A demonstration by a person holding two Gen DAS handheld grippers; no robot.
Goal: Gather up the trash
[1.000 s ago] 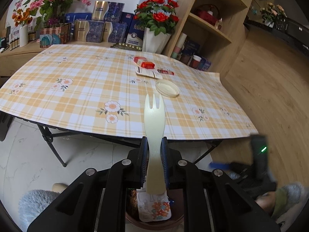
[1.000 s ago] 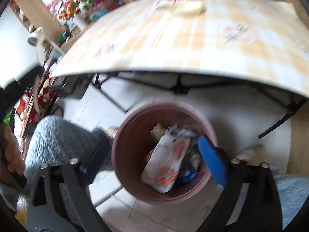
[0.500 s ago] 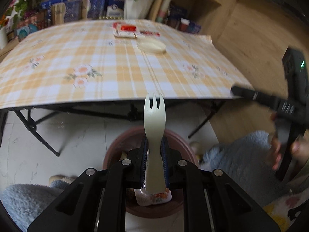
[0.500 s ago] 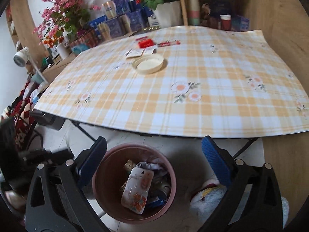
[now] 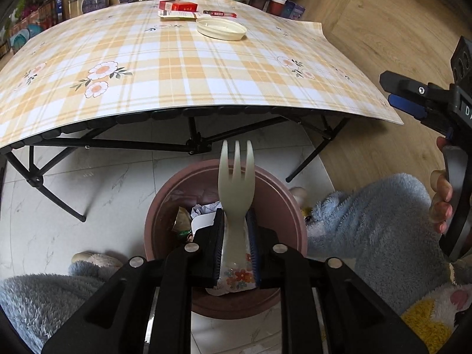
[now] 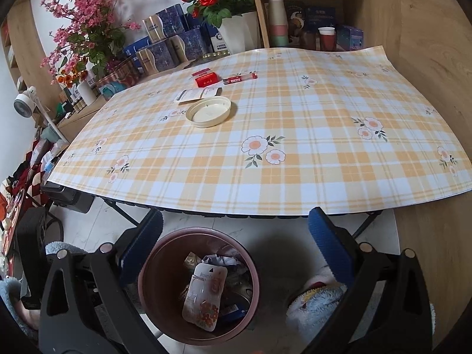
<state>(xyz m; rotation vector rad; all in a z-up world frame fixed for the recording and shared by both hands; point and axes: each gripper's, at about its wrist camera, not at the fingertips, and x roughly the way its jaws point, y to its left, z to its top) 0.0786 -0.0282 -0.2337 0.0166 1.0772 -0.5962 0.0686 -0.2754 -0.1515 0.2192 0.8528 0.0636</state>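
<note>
The floor (image 5: 88, 183) is pale and shiny like marble, and a brown wood floor runs along the right of the frame. At the very bottom of the left wrist view, the left gripper (image 5: 236, 236) has its fingers squeezed tight on a cream plastic fork (image 5: 236, 188). The fork stands straight up in the middle of the frame, prongs pointing away. It is right above a round brown trash bin (image 5: 165, 206) on the floor. Inside the bin lies a flowery wrapper (image 6: 205, 298) with other crumpled trash.

In the right wrist view, the right gripper (image 6: 236, 236) has its blue fingers (image 6: 330, 247) spread wide apart, with nothing between them. The bin (image 6: 147, 268) sits low in the frame between the two fingers. This gripper also shows at the right edge of the left wrist view, held in a hand (image 5: 441, 200) above fluffy blue clothing (image 5: 368, 221).

Farther up is the worktop (image 6: 295, 153), covered with a yellow checked cloth with daisies. Its near edge hangs just beyond the bin. In the upper middle of the frame, a cream round lid (image 6: 208, 111) lies on the worktop. Just behind it is a white paper packet (image 6: 196, 94). A bit farther are a red box (image 6: 205, 78) and a thin red tube (image 6: 239, 78), side by side.

At the top of the frame stand red roses in a white pot (image 6: 236, 32), pink flowers (image 6: 79, 26) at the upper left, blue boxes (image 6: 171, 41) and a wooden shelf (image 6: 309, 8) with cups.
</note>
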